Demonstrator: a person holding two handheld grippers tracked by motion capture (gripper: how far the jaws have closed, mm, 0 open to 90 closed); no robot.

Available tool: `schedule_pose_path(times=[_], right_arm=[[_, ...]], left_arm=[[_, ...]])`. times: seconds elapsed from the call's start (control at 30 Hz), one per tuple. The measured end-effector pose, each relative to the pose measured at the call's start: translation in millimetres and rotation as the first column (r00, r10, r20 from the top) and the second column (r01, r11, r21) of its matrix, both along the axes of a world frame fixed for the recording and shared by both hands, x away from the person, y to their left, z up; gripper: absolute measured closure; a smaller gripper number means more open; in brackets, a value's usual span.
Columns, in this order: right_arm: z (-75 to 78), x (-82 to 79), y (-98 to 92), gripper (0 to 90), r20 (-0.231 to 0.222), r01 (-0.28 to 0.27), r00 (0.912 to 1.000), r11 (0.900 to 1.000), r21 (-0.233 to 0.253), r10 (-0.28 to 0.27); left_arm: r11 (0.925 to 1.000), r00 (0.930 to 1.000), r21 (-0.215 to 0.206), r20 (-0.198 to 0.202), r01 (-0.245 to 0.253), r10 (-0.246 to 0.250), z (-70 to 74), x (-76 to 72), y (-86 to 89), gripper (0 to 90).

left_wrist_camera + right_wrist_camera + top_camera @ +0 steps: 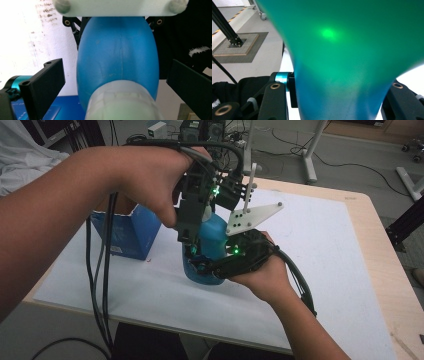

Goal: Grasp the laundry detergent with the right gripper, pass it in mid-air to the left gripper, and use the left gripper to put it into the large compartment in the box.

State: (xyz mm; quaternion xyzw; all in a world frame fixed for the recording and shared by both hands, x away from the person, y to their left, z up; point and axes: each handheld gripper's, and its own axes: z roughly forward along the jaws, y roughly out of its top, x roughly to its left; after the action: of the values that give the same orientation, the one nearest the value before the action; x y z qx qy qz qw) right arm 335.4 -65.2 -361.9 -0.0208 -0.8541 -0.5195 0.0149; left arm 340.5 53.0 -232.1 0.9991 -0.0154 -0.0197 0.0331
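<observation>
A light wooden table (374, 245) is carrying a white sheet (310, 250) that is covering most of its top, leaving bare wood showing along the right and far edges. A blue bottle (212, 240) is standing upright on the sheet near its middle. A blue cardboard box (127, 232) with an open top is sitting on the sheet just left of the bottle.

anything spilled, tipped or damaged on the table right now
Nothing stands out. The blue bottle stands upright on the white mat, right gripper shut on its base, left gripper open around its top. No spill shows.
</observation>
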Motion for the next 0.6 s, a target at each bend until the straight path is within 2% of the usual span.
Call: schedule_pose_path(times=[0.33,0.4,0.47,0.6], right_arm=[[1.2,-0.3,-1.3,46.2,0.005,0.000,1.0000,1.000,0.006,-0.001],[1.5,-0.5,-1.8,46.2,0.007,0.004,1.0000,1.000,0.006,-0.004],[1.6,-0.3,-2.1,46.2,0.008,0.004,1.0000,1.000,0.006,-0.004],[1.3,0.3,-2.0,46.2,0.009,0.009,0.9999,1.000,0.005,-0.009]], left_arm=[[0.9999,1.0000,0.013,-0.004,0.003,-0.003,-2.4,0.2,-4.0,3.5],[0.9998,1.0000,0.017,-0.004,0.005,-0.005,-1.8,0.4,-4.2,10.2],[0.9999,1.0000,0.012,-0.005,0.005,-0.005,-1.9,0.2,-4.6,10.3],[0.9999,0.9999,0.011,0.014,0.005,-0.005,-0.7,0.0,-5.9,10.3]])
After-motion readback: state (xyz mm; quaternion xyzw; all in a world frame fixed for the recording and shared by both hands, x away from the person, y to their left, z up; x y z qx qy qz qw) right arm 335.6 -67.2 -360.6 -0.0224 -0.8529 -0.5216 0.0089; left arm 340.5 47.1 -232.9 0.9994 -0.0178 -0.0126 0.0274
